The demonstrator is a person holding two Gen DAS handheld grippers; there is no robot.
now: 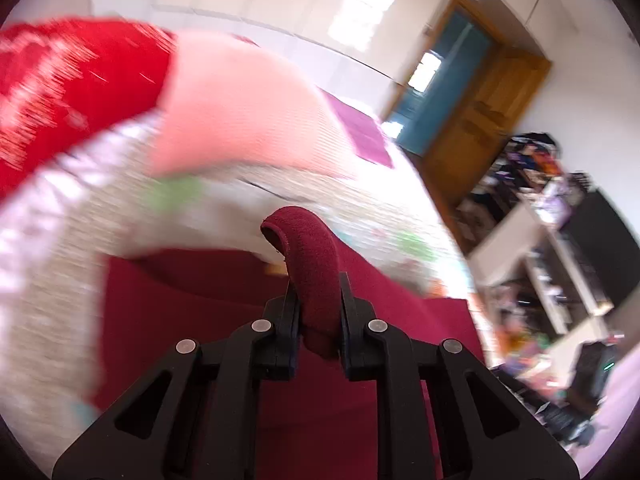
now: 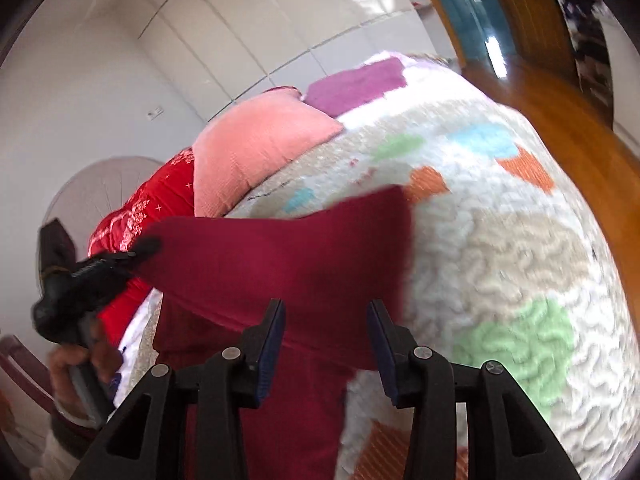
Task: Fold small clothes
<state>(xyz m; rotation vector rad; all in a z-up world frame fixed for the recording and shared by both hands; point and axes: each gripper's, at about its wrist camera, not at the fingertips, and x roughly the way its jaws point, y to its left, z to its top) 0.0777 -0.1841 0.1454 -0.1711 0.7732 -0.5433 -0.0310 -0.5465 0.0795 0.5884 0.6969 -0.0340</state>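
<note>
A fluffy patchwork blanket fills the centre and right of the right wrist view, with a pink pillow and a purple cloth above it, a red quilt at left, and a wooden door at upper right in the left wrist view.

White tiled walls, a wooden door, and seemingly cluttered shelving beside the quilted bed.

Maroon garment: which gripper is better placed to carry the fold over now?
Left. The left gripper is shut on the maroon garment, lifting its edge; the right gripper is open and holds nothing.
</note>
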